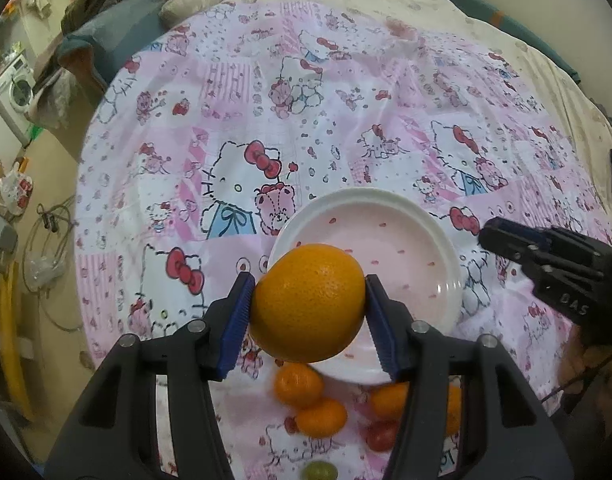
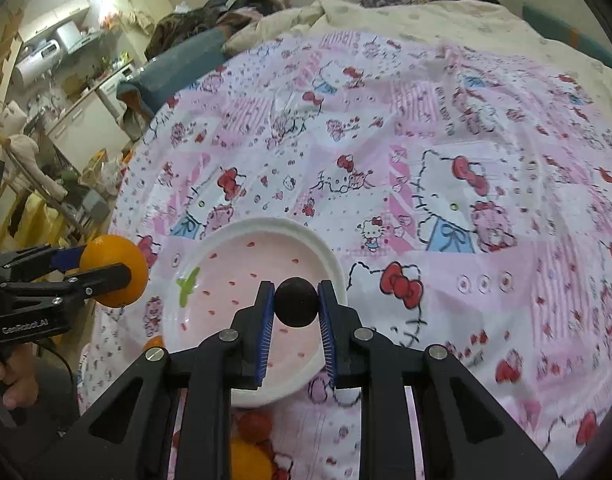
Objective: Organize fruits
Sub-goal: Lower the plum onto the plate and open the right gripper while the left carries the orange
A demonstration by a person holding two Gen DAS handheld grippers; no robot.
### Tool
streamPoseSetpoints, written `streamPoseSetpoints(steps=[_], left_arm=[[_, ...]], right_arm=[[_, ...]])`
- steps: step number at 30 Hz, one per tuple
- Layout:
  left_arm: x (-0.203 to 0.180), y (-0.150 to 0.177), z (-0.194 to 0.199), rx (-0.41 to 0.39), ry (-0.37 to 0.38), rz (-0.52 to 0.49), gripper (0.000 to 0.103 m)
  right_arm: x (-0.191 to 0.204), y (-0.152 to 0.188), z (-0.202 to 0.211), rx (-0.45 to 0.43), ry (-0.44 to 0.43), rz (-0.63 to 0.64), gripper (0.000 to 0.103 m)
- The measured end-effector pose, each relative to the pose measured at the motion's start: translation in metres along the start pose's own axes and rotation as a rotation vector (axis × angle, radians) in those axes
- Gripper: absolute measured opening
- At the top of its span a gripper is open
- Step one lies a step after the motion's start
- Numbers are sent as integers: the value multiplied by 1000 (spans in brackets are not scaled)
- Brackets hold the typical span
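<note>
Two tools loaded. Left tool (image 1: pixel 307 306) clamps large orange (image 1: pixel 308 302), frame centre, over plate's (image 1: pixel 445 248) near-left rim; roundish, slightly wider than tall. Right tool (image 2: pixel 296 307) grips dark round fruit (image 2: pixel 296 301) above plate, lower centre. Small oranges (image 1: pixel 298 385) on bed cloth (image 1: pixel 266 120), bottom.
</note>
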State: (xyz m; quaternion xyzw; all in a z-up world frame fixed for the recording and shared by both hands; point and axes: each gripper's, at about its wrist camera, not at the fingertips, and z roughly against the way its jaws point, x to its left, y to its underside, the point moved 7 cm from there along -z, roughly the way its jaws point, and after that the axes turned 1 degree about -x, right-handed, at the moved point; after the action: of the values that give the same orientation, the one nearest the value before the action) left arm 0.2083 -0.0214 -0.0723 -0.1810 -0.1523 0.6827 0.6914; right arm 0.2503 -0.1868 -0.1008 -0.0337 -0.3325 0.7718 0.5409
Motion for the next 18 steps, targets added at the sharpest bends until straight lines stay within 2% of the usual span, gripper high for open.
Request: streamPoseSetpoints(steps=[3, 8, 14, 18], left_arm=[[5, -3, -12, 19, 24, 31, 51], [12, -7, -21, 15, 27, 41, 51], [20, -6, -28, 35, 22, 55, 51], [26, -6, -29, 35, 12, 63, 51]], right_arm=[[-1, 0, -27, 69, 17, 33, 23], [11, 2, -65, 136, -7, 90, 23], [22, 0, -103, 187, -12, 130, 23], [23, 1, -116, 190, 17, 151, 24]])
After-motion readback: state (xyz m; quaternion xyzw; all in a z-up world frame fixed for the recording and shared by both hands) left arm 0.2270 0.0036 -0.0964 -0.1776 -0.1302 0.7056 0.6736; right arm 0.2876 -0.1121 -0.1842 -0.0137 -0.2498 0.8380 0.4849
